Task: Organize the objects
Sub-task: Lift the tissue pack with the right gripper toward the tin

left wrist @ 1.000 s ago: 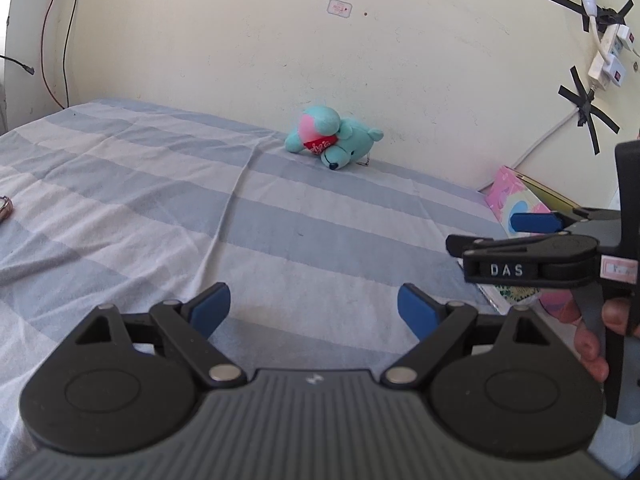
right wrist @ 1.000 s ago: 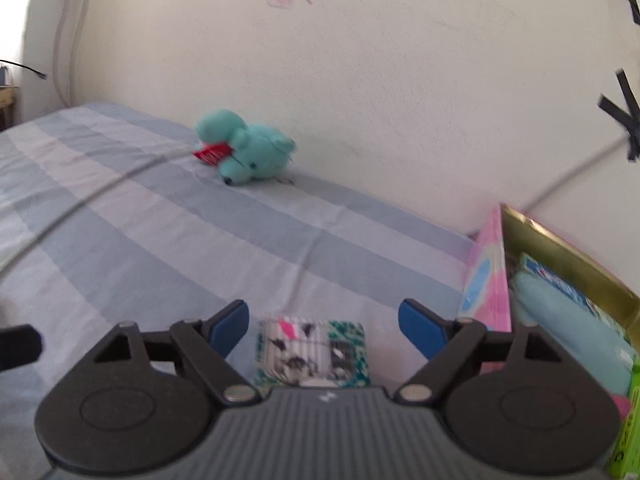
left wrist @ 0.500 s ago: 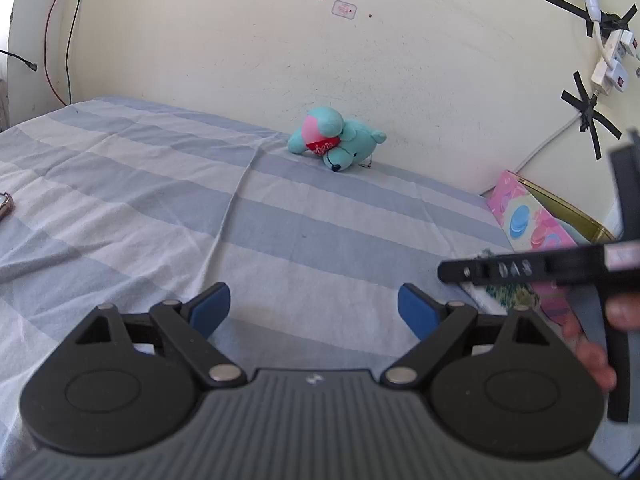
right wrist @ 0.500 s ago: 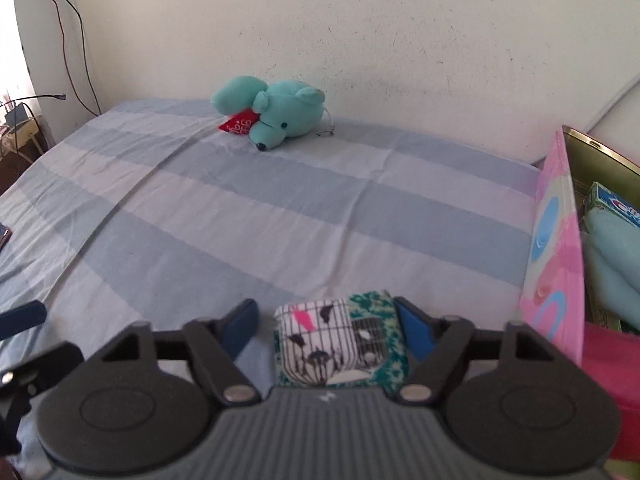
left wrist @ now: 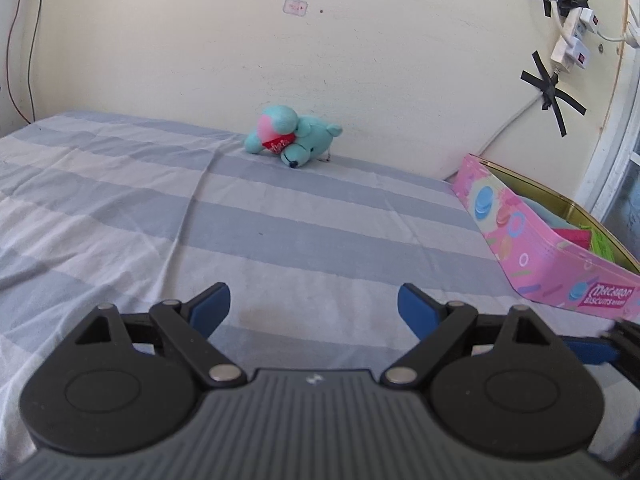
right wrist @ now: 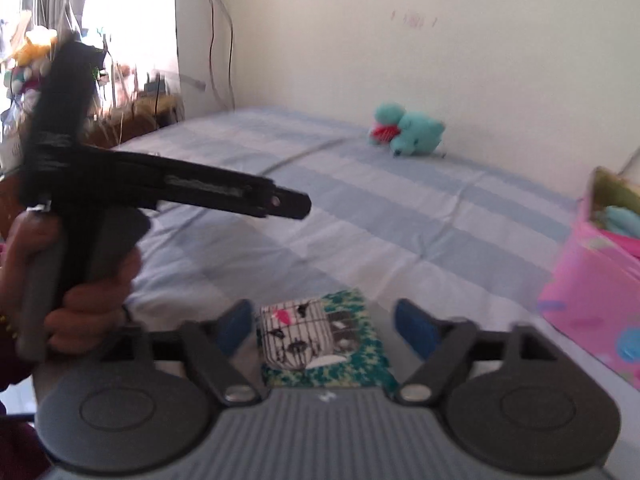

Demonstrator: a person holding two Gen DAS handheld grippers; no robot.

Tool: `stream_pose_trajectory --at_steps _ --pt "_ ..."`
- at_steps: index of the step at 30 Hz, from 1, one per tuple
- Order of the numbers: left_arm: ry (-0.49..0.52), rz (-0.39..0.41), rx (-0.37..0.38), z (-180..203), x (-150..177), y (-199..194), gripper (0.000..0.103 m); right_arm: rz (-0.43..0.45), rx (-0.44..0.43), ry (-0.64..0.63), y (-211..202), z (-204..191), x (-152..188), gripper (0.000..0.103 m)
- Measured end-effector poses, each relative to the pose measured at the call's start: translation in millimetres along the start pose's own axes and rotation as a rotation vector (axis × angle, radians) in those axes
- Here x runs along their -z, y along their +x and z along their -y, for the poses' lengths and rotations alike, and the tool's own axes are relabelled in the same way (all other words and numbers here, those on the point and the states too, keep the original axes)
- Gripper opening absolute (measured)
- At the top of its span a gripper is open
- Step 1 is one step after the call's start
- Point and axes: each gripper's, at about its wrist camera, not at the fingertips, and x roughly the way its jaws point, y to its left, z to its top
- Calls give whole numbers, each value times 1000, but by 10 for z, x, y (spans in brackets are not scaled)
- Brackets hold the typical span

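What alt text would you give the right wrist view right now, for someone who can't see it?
The right gripper, jaws open, frames a small patterned pouch on a blue-striped bed. The left gripper, held in a hand, crosses the left side; a teal plush toy lies by the wall, and a pink tin sits at right.

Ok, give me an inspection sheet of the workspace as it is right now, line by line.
Surface: striped bed sheet, wrinkled, a crease running down its middle.
Job's things: teal plush lying by the wall; patterned pouch between the right gripper's fingers; pink tin open at the right, with items inside.
Clutter: nothing seen on the sheet.
Grippers: left gripper open, empty, above the sheet; right gripper open around the pouch, grip not clear through blur.
Cables: white cable and adapters taped to the wall; thin wires in the left corner.
Surroundings: cream wall; bright window and cluttered corner in the right view.
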Motion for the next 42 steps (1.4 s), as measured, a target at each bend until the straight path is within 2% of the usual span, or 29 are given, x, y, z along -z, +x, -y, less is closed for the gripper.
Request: stream_pose_trajectory --at_steps 4,10,16,23,28,32,36,42 --pt "-21 -18 7 -33 -4 32 92 50 25 70 -272 71 162 97" --pt "6 -17 17 11 9 18 92 41 17 185 -431 181 387 98" --pt "38 -16 24 54 21 17 92 40 9 186 -417 157 395 99" --pt "38 -19 35 62 25 21 92 -14 12 189 -311 144 392 99" --pt "51 -18 55 83 33 7 92 -19 14 191 -304 133 397 99" --pt "75 -7 113 121 42 -34 92 -25 34 176 -296 100 394 99" --pt "90 -26 236 199 76 -73 92 -25 76 169 -295 71 395 95" --pt "135 -62 362 425 156 -114 93 -3 79 217 -329 142 413 91"
